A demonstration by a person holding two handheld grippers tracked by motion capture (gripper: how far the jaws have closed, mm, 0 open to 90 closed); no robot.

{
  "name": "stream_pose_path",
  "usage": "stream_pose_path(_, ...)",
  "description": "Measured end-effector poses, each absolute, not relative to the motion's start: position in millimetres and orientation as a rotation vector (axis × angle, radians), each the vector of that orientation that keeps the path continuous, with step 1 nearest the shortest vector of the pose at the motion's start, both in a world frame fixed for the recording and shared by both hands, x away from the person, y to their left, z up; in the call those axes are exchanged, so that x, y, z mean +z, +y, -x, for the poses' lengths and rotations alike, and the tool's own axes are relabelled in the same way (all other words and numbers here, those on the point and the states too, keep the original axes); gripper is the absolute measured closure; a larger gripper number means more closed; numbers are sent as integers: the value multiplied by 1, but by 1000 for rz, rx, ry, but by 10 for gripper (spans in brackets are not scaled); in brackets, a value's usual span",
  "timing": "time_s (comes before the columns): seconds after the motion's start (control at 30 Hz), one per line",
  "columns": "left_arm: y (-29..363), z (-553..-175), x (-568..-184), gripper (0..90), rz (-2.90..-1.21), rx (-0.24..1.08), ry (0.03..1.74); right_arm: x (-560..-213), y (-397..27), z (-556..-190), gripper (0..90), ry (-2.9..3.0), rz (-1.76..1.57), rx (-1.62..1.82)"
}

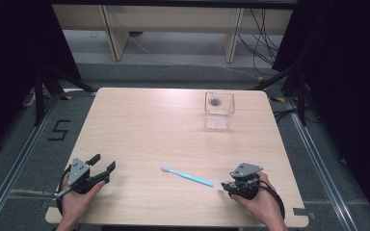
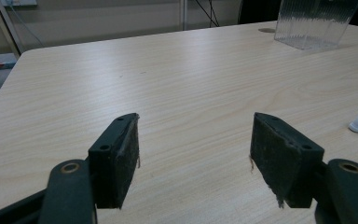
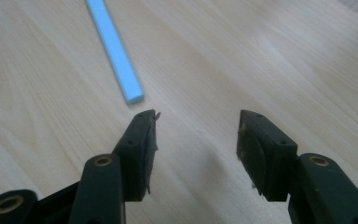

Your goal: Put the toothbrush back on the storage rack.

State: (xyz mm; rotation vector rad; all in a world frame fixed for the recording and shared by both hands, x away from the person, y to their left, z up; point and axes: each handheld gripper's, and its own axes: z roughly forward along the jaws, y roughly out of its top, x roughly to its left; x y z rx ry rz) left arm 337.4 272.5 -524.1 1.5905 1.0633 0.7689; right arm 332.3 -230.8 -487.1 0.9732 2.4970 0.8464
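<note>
The high view looks forward and down over the whole pale wooden table [image 1: 149,125]. Each gripper view sits low and close to the tabletop. The left gripper view faces the clear plastic box [image 2: 314,21], and the right gripper view faces the light blue toothbrush [image 3: 114,49]; both things lie in the high view too.

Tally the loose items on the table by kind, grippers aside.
Toothbrush, light blue handle with white head: 1
Clear plastic container, upright: 1
Total: 2
</note>
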Motion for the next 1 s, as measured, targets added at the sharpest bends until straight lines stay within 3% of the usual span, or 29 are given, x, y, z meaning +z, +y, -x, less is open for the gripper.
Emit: stream_pose_path(1.0,272,-337,-523,326,-1612,765,1055,-459,-196,-360,560,2838,-769,492)
